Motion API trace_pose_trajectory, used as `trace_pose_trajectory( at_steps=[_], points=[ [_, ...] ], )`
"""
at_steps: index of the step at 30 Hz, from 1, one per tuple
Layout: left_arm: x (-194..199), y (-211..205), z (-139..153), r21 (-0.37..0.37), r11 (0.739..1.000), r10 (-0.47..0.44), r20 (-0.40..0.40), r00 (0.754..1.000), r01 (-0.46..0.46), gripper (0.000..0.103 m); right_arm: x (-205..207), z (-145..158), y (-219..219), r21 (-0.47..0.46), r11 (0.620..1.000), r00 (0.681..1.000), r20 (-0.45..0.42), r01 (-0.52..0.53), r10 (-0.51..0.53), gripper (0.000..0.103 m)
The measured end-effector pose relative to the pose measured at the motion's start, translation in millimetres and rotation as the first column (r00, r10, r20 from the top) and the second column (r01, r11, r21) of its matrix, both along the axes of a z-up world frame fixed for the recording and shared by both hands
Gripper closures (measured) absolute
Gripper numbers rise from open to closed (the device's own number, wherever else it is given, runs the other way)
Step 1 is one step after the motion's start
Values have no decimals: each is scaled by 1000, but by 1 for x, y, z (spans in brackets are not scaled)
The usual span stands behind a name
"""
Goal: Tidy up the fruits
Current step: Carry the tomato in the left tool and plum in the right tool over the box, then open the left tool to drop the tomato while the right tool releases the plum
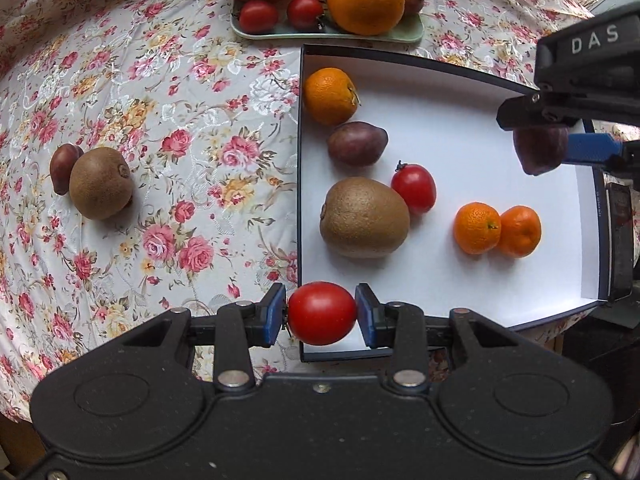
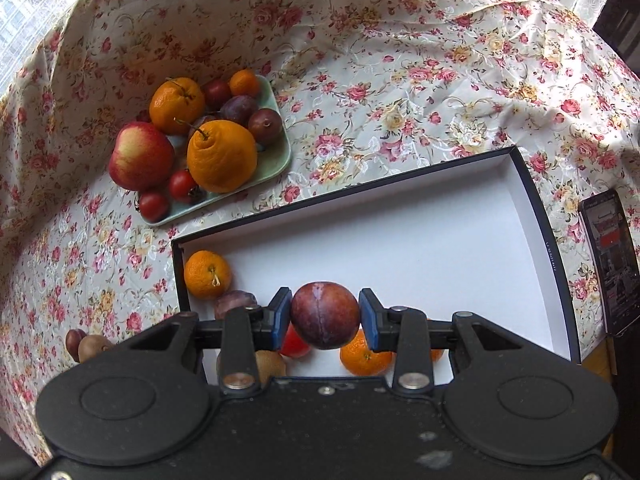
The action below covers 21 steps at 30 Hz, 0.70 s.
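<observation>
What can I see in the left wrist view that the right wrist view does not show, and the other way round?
Only the left wrist view shows the left gripper holding a red tomato.

Only the right wrist view shows the phone beside the box.

Both show the box, the green plate of fruit, and the right gripper holding a plum.

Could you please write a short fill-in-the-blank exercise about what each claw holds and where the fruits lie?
1. The left claw is shut on a small red ____.
2. The right claw grips a round dark purple ____.
3. Inside the white box with dark walls lie ____ small orange mandarins.
4. The red apple rests on the pale ____ tray.

Answers: tomato; plum; three; green
</observation>
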State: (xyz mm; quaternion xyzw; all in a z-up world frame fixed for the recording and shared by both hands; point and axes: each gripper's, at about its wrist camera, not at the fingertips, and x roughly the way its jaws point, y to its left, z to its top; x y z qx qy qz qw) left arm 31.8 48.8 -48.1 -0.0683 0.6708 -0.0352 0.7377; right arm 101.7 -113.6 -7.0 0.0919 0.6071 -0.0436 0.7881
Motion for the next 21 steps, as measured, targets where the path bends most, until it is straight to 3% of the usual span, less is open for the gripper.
trace_pose_trajectory(
  at_steps=[8,21],
  points=[
    [0,-15,-4,56,998,-15,11,1000,15,57,3,-2,5,-26,999,1000,10,-28,28,66],
    [-3,-32,4,-44,998,-46,15,999,46,57,2,-3,2,-40,998,999,12,-41,41,66]
  ],
)
